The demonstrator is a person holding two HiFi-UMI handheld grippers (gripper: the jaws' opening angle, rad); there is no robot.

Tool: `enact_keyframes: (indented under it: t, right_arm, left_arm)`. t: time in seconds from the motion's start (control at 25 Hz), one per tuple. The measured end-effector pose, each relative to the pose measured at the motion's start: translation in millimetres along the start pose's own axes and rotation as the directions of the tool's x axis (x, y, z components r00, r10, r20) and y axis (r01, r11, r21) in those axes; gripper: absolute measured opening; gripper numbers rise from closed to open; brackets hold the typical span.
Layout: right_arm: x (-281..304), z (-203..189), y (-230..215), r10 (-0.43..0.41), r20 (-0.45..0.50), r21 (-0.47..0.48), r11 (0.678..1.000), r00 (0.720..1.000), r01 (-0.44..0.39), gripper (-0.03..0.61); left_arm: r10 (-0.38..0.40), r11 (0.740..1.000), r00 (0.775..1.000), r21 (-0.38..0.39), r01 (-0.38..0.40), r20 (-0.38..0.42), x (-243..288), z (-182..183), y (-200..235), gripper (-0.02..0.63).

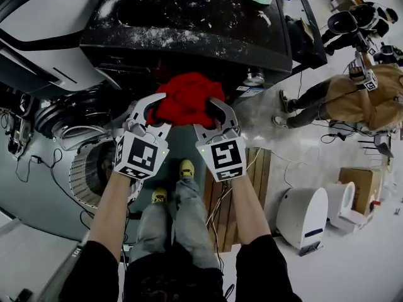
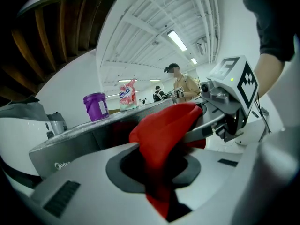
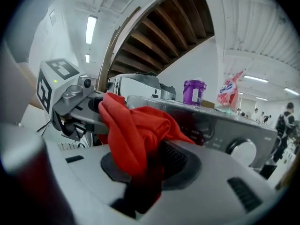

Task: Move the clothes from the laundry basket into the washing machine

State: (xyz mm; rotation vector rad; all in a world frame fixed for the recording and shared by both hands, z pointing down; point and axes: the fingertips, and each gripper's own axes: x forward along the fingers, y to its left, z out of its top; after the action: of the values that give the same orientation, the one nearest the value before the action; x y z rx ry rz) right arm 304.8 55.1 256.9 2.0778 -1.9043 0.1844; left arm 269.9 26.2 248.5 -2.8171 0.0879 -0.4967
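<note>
A bunched red garment [image 1: 186, 98] hangs in front of the black washing machine [image 1: 189, 24], just below its control panel. My left gripper [image 1: 157, 110] is shut on the garment's left side and my right gripper [image 1: 211, 110] is shut on its right side. In the left gripper view the red cloth [image 2: 164, 139] fills the jaws of the left gripper [image 2: 154, 170], with the right gripper [image 2: 225, 114] clamped on its far edge. The right gripper view shows the cloth [image 3: 136, 135] pinched in the right gripper [image 3: 150, 170], and the left gripper [image 3: 70, 102] beyond. The washer's opening is hidden.
A white ribbed round basket [image 1: 88, 168] stands at the lower left by my legs. A purple tub [image 2: 96, 106] and a detergent bag [image 2: 127, 95] sit on the washer top. The washer's knob [image 3: 241, 151] is close. A person [image 1: 359, 96] crouches at right; cables cross the floor.
</note>
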Motion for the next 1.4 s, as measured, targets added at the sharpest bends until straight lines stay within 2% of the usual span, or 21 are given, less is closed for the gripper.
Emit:
enact_keyframes:
  t: [0.4, 0.56, 0.8, 1.08, 1.4]
  right_arm:
    - [54.0, -85.3, -4.3, 0.043, 0.012, 0.021, 0.999, 0.999, -0.043, 0.114]
    - [67.8, -109.0, -4.0, 0.052, 0.028, 0.045, 0.998, 0.998, -0.053, 0.114]
    - [90.9, -148.2, -6.3, 0.028, 0.065, 0.036, 0.999, 0.998, -0.030, 0.114]
    - [133.3, -200.1, -7.3, 0.019, 0.113, -0.009, 1.000, 0.993, -0.018, 0.114]
    - [186.4, -245.5, -32.1, -0.026, 0.140, 0.016, 1.000, 0.990, 0.024, 0.115]
  left_arm:
    - [0.039, 0.998, 0.999, -0.041, -0.039, -0.006, 51.1, -85.9, -5.1, 0.080]
    - [0.049, 0.999, 0.999, -0.024, -0.049, -0.003, 63.5, -109.0, -6.9, 0.080]
    - [0.066, 0.998, 0.997, -0.007, -0.066, 0.030, 86.1, -147.5, -8.7, 0.080]
    - [0.136, 0.991, 0.987, -0.030, -0.134, 0.082, 119.8, -206.1, -3.1, 0.080]
    - [0.180, 0.983, 0.977, -0.045, -0.176, 0.116, 170.4, -252.1, 16.0, 0.080]
